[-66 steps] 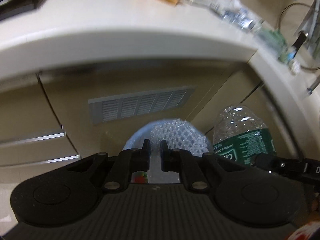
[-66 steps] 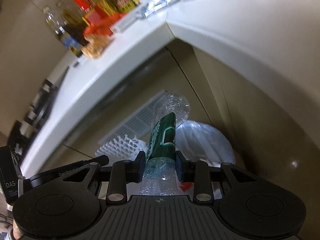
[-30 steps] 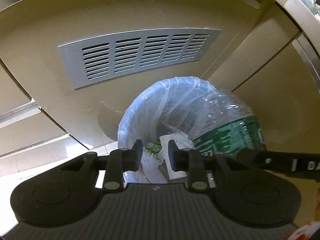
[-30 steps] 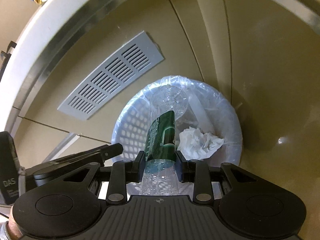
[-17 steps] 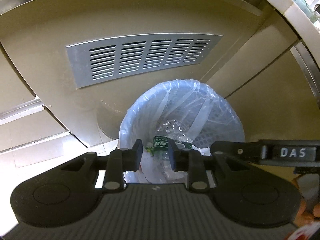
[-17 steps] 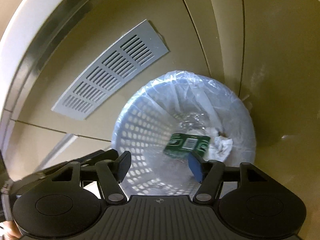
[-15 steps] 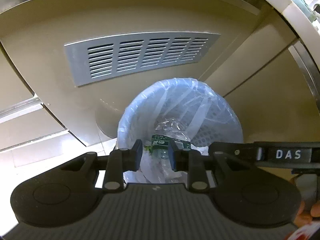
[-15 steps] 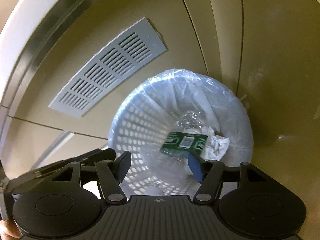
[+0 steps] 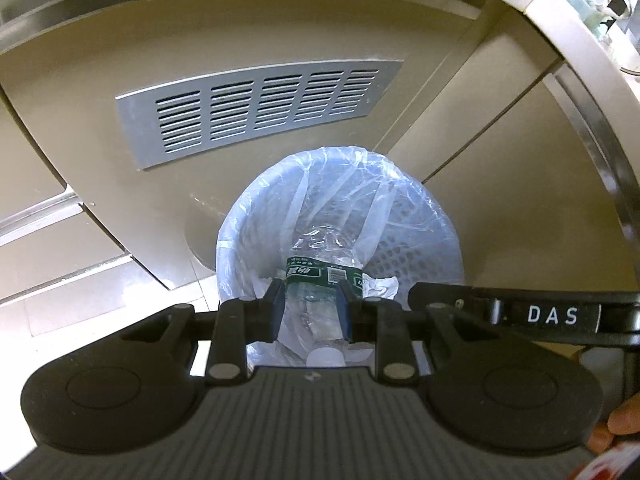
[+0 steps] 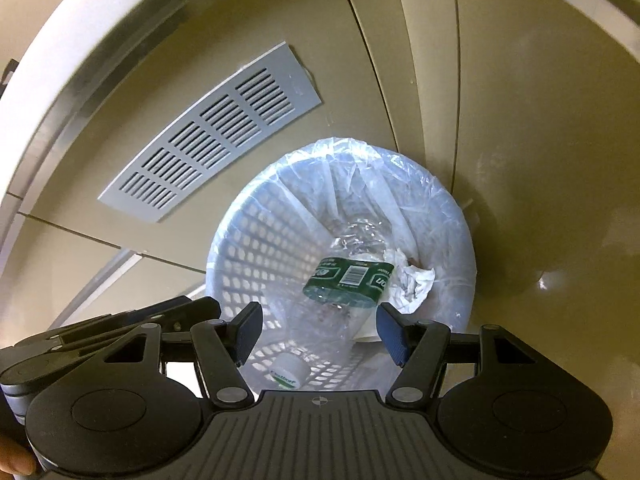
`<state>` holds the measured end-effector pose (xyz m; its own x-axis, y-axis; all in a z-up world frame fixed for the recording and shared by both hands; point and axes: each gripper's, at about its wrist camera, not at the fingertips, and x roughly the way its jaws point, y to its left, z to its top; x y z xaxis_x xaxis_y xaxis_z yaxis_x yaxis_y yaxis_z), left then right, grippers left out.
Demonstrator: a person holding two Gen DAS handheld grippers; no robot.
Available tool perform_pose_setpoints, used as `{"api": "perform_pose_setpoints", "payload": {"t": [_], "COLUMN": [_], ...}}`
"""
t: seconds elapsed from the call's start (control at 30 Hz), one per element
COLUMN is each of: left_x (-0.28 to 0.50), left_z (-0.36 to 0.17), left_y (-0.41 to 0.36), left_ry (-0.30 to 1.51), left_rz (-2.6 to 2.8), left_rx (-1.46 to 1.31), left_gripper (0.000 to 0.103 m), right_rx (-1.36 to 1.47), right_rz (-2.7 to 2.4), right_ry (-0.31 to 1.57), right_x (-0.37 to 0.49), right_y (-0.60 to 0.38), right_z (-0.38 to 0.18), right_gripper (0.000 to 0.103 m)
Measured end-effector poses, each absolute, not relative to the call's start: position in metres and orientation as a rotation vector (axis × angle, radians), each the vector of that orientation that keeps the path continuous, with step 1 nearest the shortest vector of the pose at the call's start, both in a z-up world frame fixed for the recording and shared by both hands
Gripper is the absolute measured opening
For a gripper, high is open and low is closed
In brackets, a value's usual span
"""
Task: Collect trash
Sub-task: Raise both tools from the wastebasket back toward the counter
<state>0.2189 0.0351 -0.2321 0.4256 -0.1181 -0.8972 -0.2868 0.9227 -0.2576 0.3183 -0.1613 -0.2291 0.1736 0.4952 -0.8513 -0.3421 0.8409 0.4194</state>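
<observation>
The tiled floor [image 10: 568, 248] carries a white mesh wastebasket [image 10: 256, 264] lined with a clear bag, standing tight in the cabinet corner. Inside, a plastic bottle [image 10: 352, 280] lies, crumpled paper [image 10: 412, 280] at its three o'clock.

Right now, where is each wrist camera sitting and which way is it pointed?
Left wrist: on the left claw, above the bin, looking down into it; its fingers stand a little apart, empty, the right claw's arm crosses at the right, and a fingertip shows at the corner.
Right wrist: on the right claw, above the same bin, looking down; its fingers stand wide apart, and the left claw's arm shows at lower left.
Shared: bin, plastic bottle lying inside, vent grille.
</observation>
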Motion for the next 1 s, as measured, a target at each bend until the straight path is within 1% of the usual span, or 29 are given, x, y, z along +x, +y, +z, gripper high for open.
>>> {"api": "perform_pose_setpoints", "payload": {"t": [0.37, 0.73, 1.0], "left_x": [0.201, 0.185, 0.174], "left_z": [-0.197, -0.156, -0.118], "left_y": [0.032, 0.028, 0.018], "left_ry": [1.088, 1.057, 1.001], "left_rz": [0.123, 0.114, 0.086], "left_rx": [-0.387, -0.357, -0.327], "left_gripper": [0.024, 0.025, 0.029], "right_rx": [0.161, 0.17, 0.249], "right_rz": [0.629, 0.66, 0.673], "right_ry": [1.223, 1.156, 1.086], "right_x": [0.303, 0.285, 0.273], "right_y": [-0.174, -0.188, -0.21], "right_z": [-0.206, -0.171, -0.139], "right_gripper": [0.063, 0.063, 0.063]}}
